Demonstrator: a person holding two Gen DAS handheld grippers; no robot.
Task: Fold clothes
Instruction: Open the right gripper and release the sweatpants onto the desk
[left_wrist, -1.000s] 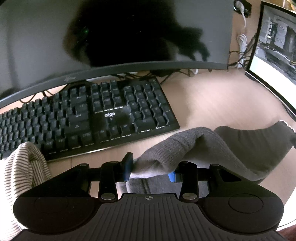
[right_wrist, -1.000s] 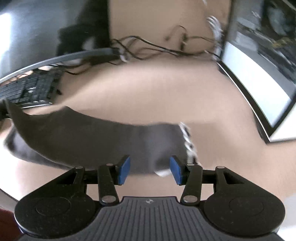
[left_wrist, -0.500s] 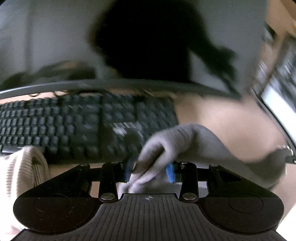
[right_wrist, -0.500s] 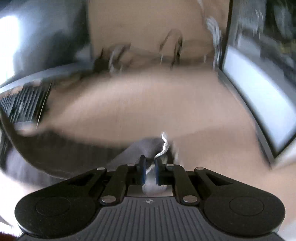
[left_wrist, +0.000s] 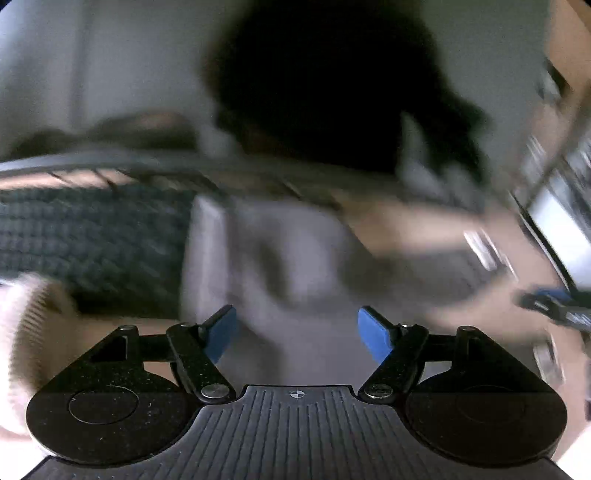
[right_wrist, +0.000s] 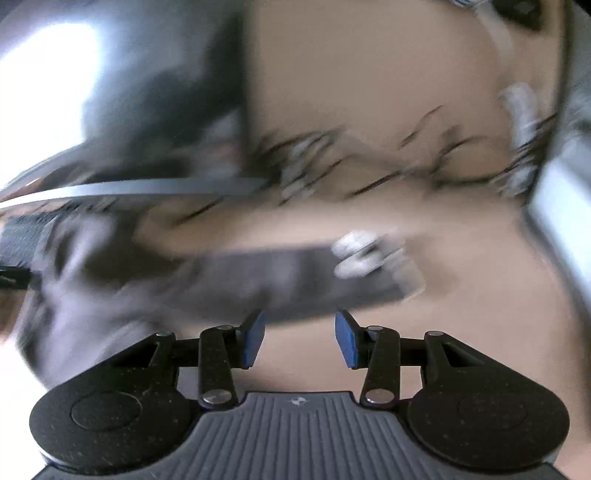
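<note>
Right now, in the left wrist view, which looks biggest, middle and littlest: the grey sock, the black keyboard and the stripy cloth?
1. Grey sock, though it lies nearest the camera, which swells it.
2. Black keyboard, cut off at the left edge, so its true rank against the sock is unsure.
3. Stripy cloth, only partly in view.

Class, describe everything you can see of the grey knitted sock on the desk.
The grey knitted sock is soft, dark grey, with a white patterned cuff. It lies crumpled across the tan wooden desk, one end over the black keyboard. Both views are blurred. Neither set of opening jaws touches it.
</note>
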